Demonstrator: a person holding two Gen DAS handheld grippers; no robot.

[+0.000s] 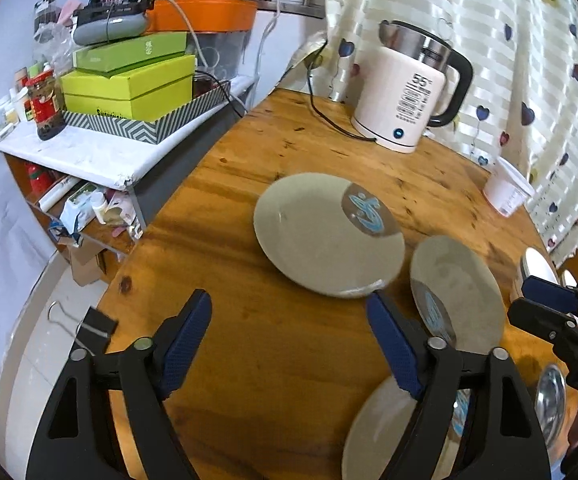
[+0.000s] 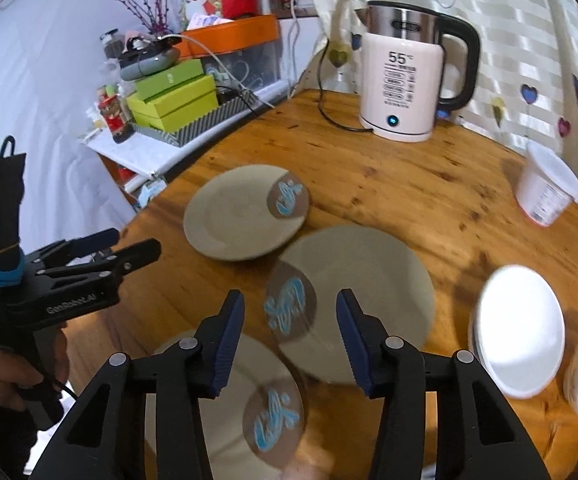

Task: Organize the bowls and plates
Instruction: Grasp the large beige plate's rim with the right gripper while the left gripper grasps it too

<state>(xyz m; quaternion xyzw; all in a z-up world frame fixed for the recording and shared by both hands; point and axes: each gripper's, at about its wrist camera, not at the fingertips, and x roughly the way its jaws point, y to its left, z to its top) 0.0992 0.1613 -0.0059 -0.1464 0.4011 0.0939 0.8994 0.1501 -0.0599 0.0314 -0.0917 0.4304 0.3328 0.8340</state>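
Plates lie spread on the wooden worktop point(image 2: 429, 184): far plate point(image 2: 245, 212), middle plate point(image 2: 361, 300) just right of and nearer than it, near plate point(image 2: 209, 408) at the near edge. Each plate is grey with a brown disc bearing a blue mark. The middle plate's near left rim overlaps the near plate. White bowls point(image 2: 519, 330) stand right of the plates, one stack beside another at the right edge.

Left tongs point(image 1: 289, 340) stand wide with nothing between the pads, above bare worktop near the far plate. Right tongs point(image 2: 291, 336) stand at a narrower gap above the middle plate's marked disc; the pads grip nothing. A hand point(image 2: 1, 372) holds the left tongs' handle at the left of the right wrist view.

A white kettle point(image 2: 403, 88) stands at the far side with its cord trailing left. A white tub point(image 2: 545, 190) lies tilted at the far right. A cluttered shelf point(image 1: 89, 152) stands left of the worktop.
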